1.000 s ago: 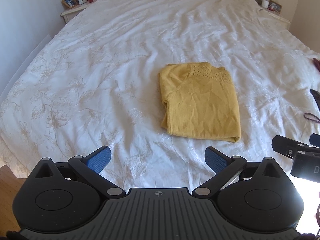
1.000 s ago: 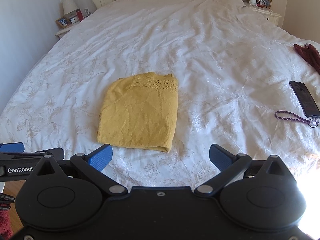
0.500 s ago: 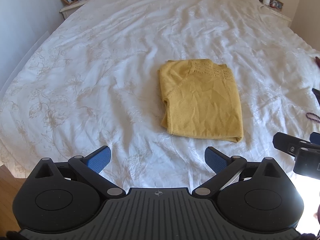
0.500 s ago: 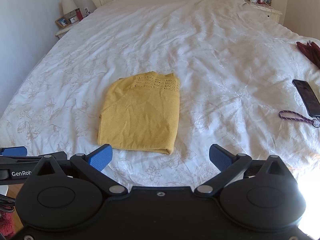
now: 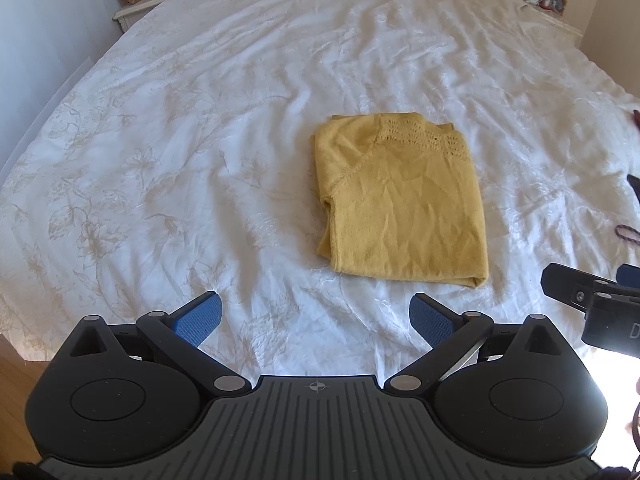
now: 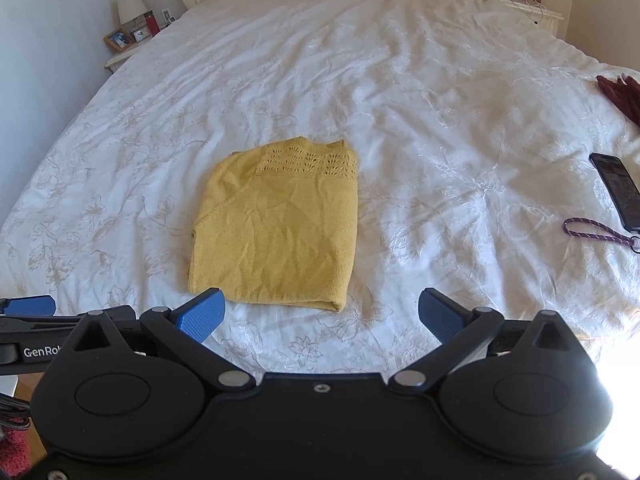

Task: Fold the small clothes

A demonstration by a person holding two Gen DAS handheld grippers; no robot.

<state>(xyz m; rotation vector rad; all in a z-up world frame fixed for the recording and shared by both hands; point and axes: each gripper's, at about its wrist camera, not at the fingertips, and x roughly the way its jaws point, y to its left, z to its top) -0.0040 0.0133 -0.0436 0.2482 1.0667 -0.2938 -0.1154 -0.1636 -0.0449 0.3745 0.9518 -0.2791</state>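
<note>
A yellow knit top (image 5: 404,204) lies folded into a rectangle on the white bed (image 5: 200,128), lace neckline at its far end. It also shows in the right wrist view (image 6: 280,228). My left gripper (image 5: 316,318) is open and empty, near the bed's front edge, short of the top and a little left of it. My right gripper (image 6: 322,316) is open and empty, just in front of the top's near edge. Each gripper shows at the edge of the other's view: the right one (image 5: 592,300) and the left one (image 6: 40,320).
A black phone (image 6: 618,188) with a purple wrist strap (image 6: 596,234) lies on the bed at the right. A dark red garment (image 6: 624,94) lies further back right. Nightstands with lamps and frames stand at both far corners (image 6: 132,36). Wood floor shows at lower left (image 5: 16,400).
Both grippers have moved forward toward the yellow top, so it looks larger and nearer. Both stay open and empty. The top has not moved.
</note>
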